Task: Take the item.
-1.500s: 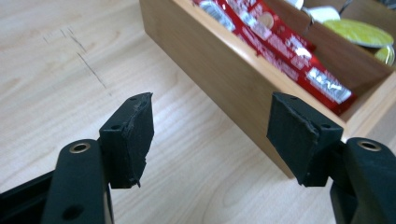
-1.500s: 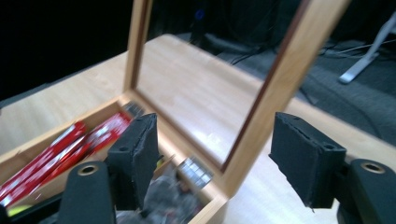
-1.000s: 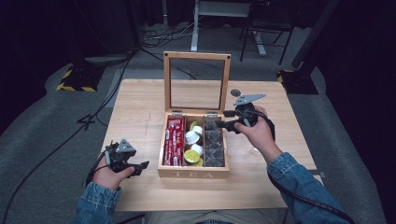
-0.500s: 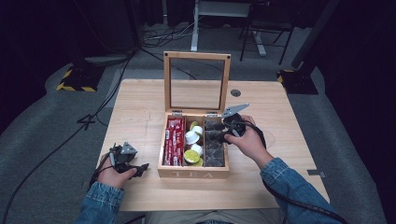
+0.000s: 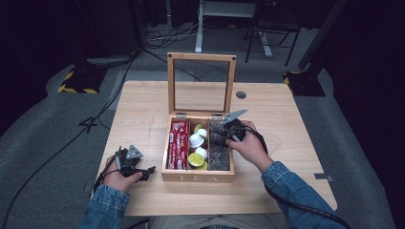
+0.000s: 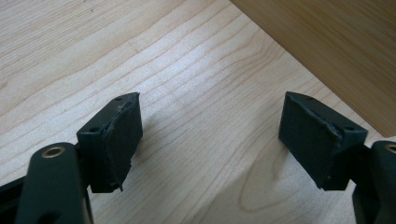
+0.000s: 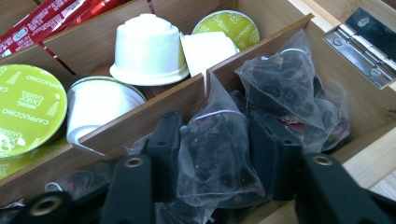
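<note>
While the wooden tea box (image 5: 198, 177) sits in the middle of the counter (image 5: 143, 107) with its glass-paned lid (image 5: 201, 84) standing upright at the far side, the right hand-held gripper (image 5: 223, 132) reaches into the box's right-hand compartment. Seen from the right gripper view, its jaws are clamped on a clear pyramid tea bag (image 7: 215, 154) full of dark leaves, the bag's pointed top aimed up and away from the jaws, its long axis running roughly along them. More such bags (image 7: 285, 84) lie just beyond it in the same compartment. Across the divider, the middle compartment holds white coffee capsules (image 7: 148, 49), some with green cappuccino lids (image 7: 28, 109), and the left compartment holds red sachets (image 5: 177, 143) lying lengthwise front to back. Near the counter's front left, the left hand-held gripper (image 5: 141, 171) rests low over bare wood, its jaws wide apart with nothing between them, pointing toward the box.
</note>
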`<state>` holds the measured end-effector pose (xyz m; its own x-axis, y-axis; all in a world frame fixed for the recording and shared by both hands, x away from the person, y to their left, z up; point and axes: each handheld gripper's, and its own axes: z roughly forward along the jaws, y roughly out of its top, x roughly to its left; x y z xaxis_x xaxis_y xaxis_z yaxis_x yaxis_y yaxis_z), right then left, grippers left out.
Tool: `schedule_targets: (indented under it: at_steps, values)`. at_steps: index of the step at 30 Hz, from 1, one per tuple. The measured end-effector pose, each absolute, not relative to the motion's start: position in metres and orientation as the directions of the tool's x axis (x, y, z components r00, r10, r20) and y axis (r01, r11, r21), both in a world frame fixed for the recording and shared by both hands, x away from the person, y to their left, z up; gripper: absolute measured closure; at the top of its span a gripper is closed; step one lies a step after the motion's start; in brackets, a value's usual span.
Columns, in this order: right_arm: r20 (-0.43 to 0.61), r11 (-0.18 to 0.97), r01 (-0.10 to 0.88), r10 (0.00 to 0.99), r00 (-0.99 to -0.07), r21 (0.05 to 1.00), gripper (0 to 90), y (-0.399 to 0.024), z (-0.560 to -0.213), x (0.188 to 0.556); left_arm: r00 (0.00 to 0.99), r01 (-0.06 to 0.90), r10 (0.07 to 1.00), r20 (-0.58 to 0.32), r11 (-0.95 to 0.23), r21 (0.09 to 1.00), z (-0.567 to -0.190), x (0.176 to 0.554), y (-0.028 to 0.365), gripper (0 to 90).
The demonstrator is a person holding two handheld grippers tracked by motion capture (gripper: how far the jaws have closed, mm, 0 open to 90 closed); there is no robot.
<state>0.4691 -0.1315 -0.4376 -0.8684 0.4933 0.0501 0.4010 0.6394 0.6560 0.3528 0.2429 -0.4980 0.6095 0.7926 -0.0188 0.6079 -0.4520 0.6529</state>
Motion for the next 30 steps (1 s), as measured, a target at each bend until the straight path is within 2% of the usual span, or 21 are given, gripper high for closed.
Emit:
schedule_targets:
  at_steps: [4, 7, 30]
  values:
    - [0.053, 0.638, 0.402, 0.493, -0.868, 0.657, 68.3, -0.132, -0.435, 0.469, 0.611, 0.592, 0.791, -0.024, -0.436, 0.678, -0.501, 0.352, 0.244, 20.5]
    - [0.055, 0.625, 0.404, 0.499, -0.865, 0.668, 70.1, -0.135, -0.432, 0.468, 0.616, 0.577, 0.788, -0.019, -0.434, 0.692, -0.503, 0.352, 0.245, 19.2]
    - [0.129, 0.462, 0.393, 0.504, -0.854, 0.795, 70.3, -0.158, -0.408, 0.46, 0.616, 0.575, 0.787, -0.019, -0.433, 0.694, -0.504, 0.353, 0.245, 19.1]
